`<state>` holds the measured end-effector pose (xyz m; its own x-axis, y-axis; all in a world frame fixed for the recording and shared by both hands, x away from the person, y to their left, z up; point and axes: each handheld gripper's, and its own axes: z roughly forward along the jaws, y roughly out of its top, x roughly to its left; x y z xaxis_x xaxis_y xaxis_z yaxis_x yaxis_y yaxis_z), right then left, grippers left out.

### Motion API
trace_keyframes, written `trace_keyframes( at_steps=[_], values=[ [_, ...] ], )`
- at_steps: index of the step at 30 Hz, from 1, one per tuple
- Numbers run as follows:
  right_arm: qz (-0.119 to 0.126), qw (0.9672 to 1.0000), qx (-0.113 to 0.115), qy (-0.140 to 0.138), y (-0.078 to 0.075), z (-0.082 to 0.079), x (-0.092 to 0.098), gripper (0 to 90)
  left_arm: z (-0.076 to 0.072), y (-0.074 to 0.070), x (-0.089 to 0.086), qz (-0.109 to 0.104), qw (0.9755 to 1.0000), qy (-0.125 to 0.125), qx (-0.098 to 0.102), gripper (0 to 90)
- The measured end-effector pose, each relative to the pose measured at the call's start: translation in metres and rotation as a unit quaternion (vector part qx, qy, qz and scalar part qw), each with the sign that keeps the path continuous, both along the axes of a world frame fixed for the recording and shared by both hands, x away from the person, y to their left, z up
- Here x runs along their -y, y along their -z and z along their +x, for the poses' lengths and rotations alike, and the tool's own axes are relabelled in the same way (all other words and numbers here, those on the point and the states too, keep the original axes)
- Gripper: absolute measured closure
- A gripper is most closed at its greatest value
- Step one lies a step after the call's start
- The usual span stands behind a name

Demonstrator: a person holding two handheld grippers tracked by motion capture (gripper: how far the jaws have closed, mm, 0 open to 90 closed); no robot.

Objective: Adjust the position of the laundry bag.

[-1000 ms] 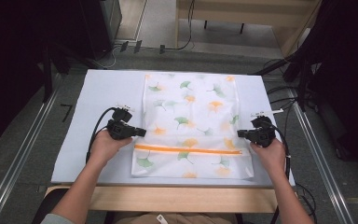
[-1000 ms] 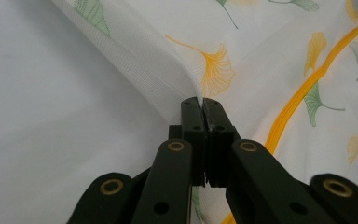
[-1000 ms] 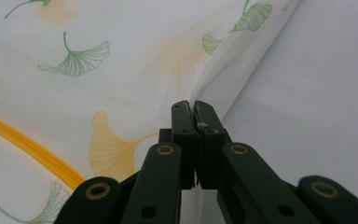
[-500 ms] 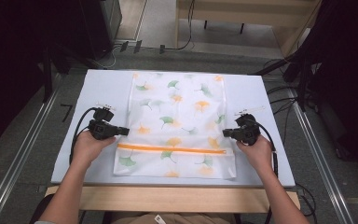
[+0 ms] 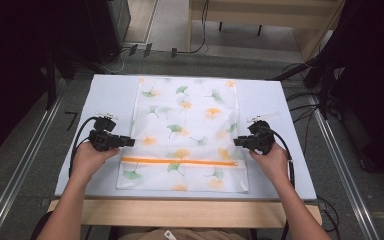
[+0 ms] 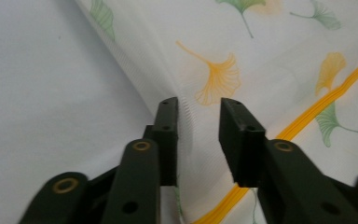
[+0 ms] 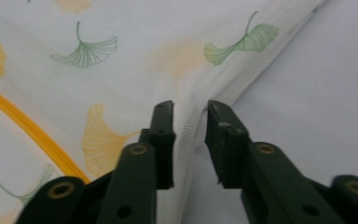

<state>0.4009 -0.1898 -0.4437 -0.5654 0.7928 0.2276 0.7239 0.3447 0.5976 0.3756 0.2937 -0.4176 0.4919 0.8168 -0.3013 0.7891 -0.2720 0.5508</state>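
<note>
A white mesh bag (image 5: 187, 130) printed with green and orange ginkgo leaves lies flat on the pale blue table (image 5: 285, 110). An orange zipper (image 5: 180, 162) crosses it near the front. My left gripper (image 5: 131, 142) is at the bag's left edge and my right gripper (image 5: 236, 142) at its right edge. Both sets of jaws have just been opening. In the left gripper view the gripper (image 6: 198, 109) stands open with the bag's edge (image 6: 261, 56) between the jaws, unpressed. In the right gripper view the gripper (image 7: 189, 112) is open over a raised fold of the bag (image 7: 121, 70).
The table's wooden front edge (image 5: 180, 212) runs just behind the bag's near end. Bare table lies left (image 5: 105, 95) and right of the bag. Cables (image 5: 305, 107) and dark stands (image 5: 330, 75) crowd the floor at the right, and metal rails (image 5: 25, 160) flank the table.
Both hands dragged the bag leftward and toward the front edge, then stopped. Both grippers' jaws, shut on the bag's side edges before, now stand apart.
</note>
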Motion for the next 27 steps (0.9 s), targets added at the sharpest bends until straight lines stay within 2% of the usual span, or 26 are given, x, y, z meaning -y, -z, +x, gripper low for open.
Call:
trace_keyframes(
  at_steps=[3,4,7,10,13,19,22,25,27],
  values=[
    [0.000,1.0000,0.008,0.002,-0.004,-0.005,0.004,67.7,-0.002,-0.004,0.002,-0.016,0.9998,0.006,0.011,54.1],
    [0.004,0.9999,0.011,0.001,-0.005,-0.006,0.005,66.4,-0.002,-0.004,0.002,-0.016,0.9998,0.006,0.011,49.6],
    [0.012,0.9998,0.016,0.006,-0.010,-0.013,0.010,63.9,-0.006,-0.006,0.010,-0.012,0.9995,0.022,0.018,44.7],
    [0.016,0.9996,0.025,0.001,-0.013,-0.021,0.015,65.3,-0.008,-0.007,0.014,-0.010,0.9992,0.032,0.020,41.9],
    [0.025,0.9994,0.023,-0.007,-0.015,-0.031,0.017,72.0,-0.008,-0.007,0.017,-0.009,0.9991,0.036,0.020,40.9],
    [0.018,0.9995,0.020,-0.018,-0.013,-0.046,0.017,73.2,-0.009,-0.010,0.023,-0.012,0.9983,0.048,0.030,39.1],
    [0.011,0.9996,0.012,-0.022,-0.011,-0.050,0.017,81.1,-0.008,-0.010,0.028,-0.011,0.9977,0.058,0.032,38.4],
    [0.014,0.9995,-0.014,-0.024,-0.004,-0.050,0.017,88.1,-0.007,-0.010,0.033,-0.010,0.9972,0.067,0.033,38.0],
    [0.009,0.9990,-0.032,-0.030,0.001,-0.050,0.016,90.0,-0.007,-0.010,0.036,-0.009,0.9968,0.072,0.034,37.7]
  ],
)
